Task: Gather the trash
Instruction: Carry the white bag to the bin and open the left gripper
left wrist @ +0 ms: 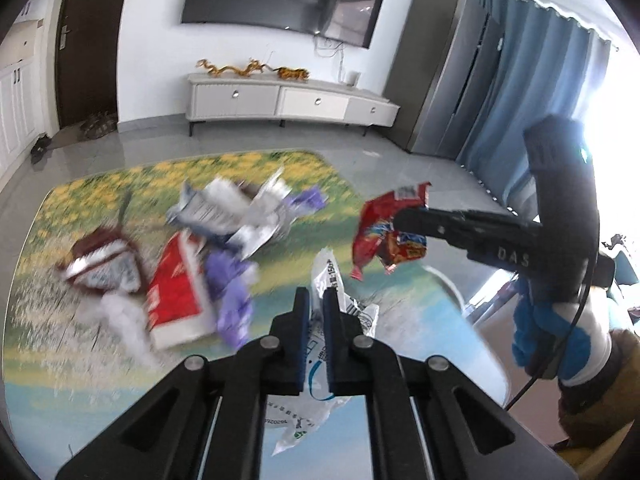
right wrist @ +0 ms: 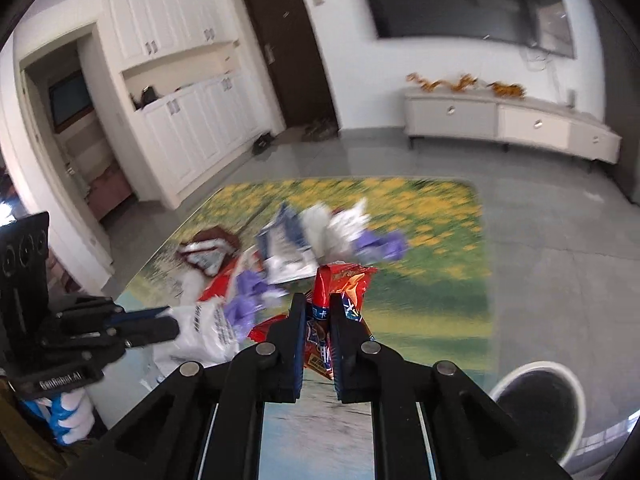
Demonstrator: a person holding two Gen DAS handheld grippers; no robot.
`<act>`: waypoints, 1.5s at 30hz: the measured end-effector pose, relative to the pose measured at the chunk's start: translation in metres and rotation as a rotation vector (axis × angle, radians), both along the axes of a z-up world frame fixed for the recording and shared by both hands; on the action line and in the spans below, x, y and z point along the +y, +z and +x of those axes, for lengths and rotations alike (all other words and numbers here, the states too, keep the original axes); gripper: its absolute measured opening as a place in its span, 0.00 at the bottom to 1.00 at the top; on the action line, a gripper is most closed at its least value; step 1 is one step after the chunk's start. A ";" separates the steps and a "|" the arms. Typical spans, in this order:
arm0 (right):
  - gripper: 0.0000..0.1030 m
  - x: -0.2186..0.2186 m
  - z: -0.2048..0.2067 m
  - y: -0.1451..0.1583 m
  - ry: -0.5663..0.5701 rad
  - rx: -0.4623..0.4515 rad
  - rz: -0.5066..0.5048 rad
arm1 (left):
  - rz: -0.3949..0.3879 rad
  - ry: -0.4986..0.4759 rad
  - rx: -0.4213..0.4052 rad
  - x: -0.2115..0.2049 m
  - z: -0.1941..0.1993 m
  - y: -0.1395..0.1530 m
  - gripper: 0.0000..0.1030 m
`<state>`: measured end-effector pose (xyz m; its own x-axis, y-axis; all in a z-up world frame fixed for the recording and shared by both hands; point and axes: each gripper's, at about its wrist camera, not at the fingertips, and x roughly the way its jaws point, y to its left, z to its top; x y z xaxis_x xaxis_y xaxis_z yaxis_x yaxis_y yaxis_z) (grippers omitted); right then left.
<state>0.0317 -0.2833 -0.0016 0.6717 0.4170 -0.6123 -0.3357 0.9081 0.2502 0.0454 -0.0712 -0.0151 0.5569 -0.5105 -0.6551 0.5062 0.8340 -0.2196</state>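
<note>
Both claws point downward, the left claw (left wrist: 316,300) and right claw (right wrist: 318,308) each clamped tight, in gloved hands.

Wrapper pile (left wrist: 208,240) on flowered mat (left wrist: 100,184)

red snack bag (right wrist: 342,280), white wrapper (left wrist: 332,280) – flowery, perhaps yellow-green rug (right wrist: 420,208)

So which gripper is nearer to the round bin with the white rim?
Right. The bin sits just beside the right gripper, which is shut on a red snack bag. The left gripper, shut on a white wrapper, is on the far side.
</note>
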 end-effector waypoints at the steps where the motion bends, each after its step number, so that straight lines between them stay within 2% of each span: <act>1: 0.10 -0.010 -0.002 0.003 -0.022 -0.013 -0.010 | -0.007 -0.014 -0.007 -0.012 0.005 0.007 0.06; 5: 0.10 -0.059 -0.009 0.014 -0.134 -0.049 -0.053 | -0.026 -0.068 0.012 -0.061 0.024 0.021 0.06; 9: 0.10 -0.116 -0.014 0.004 -0.279 -0.032 -0.101 | -0.036 -0.130 0.048 -0.120 0.042 0.021 0.06; 13: 0.11 -0.177 -0.019 -0.031 -0.414 0.049 -0.118 | -0.030 -0.192 0.088 -0.185 0.058 0.012 0.06; 17: 0.13 -0.227 -0.025 -0.074 -0.520 0.147 -0.114 | -0.035 -0.229 0.173 -0.248 0.073 -0.009 0.06; 23: 0.14 -0.262 -0.029 -0.125 -0.578 0.243 -0.087 | -0.043 -0.233 0.253 -0.309 0.090 -0.045 0.08; 26: 0.20 -0.267 -0.029 -0.145 -0.594 0.281 -0.084 | -0.048 -0.256 0.313 -0.329 0.097 -0.064 0.10; 28: 0.34 -0.271 -0.028 -0.153 -0.603 0.300 -0.092 | -0.049 -0.270 0.351 -0.335 0.101 -0.073 0.11; 30: 0.41 -0.271 -0.025 -0.155 -0.606 0.305 -0.099 | -0.047 -0.274 0.366 -0.335 0.100 -0.075 0.11; 32: 0.46 -0.270 -0.031 -0.154 -0.617 0.301 -0.106 | -0.049 -0.277 0.367 -0.329 0.099 -0.074 0.11; 35: 0.61 -0.274 -0.030 -0.141 -0.643 0.271 -0.101 | -0.051 -0.262 0.326 -0.313 0.093 -0.063 0.11; 37: 0.74 -0.268 -0.032 -0.118 -0.654 0.219 -0.095 | -0.042 -0.231 0.253 -0.301 0.086 -0.047 0.11; 41: 0.88 -0.243 -0.038 -0.058 -0.651 0.086 -0.108 | -0.039 -0.180 0.089 -0.267 0.069 -0.005 0.12; 42: 0.93 -0.233 -0.040 -0.037 -0.648 0.039 -0.115 | -0.039 -0.166 0.056 -0.258 0.065 0.003 0.18; 43: 0.98 -0.227 -0.038 -0.021 -0.646 0.000 -0.119 | -0.037 -0.148 0.023 -0.247 0.061 0.012 0.35; 45: 1.00 -0.207 -0.044 0.013 -0.627 -0.091 -0.114 | -0.054 -0.104 -0.047 -0.219 0.051 0.031 0.58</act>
<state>-0.0122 -0.4904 0.0116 0.8181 -0.1366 -0.5586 0.2526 0.9580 0.1358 0.0969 -0.2903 0.0161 0.5290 -0.6010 -0.5991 0.6001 0.7641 -0.2367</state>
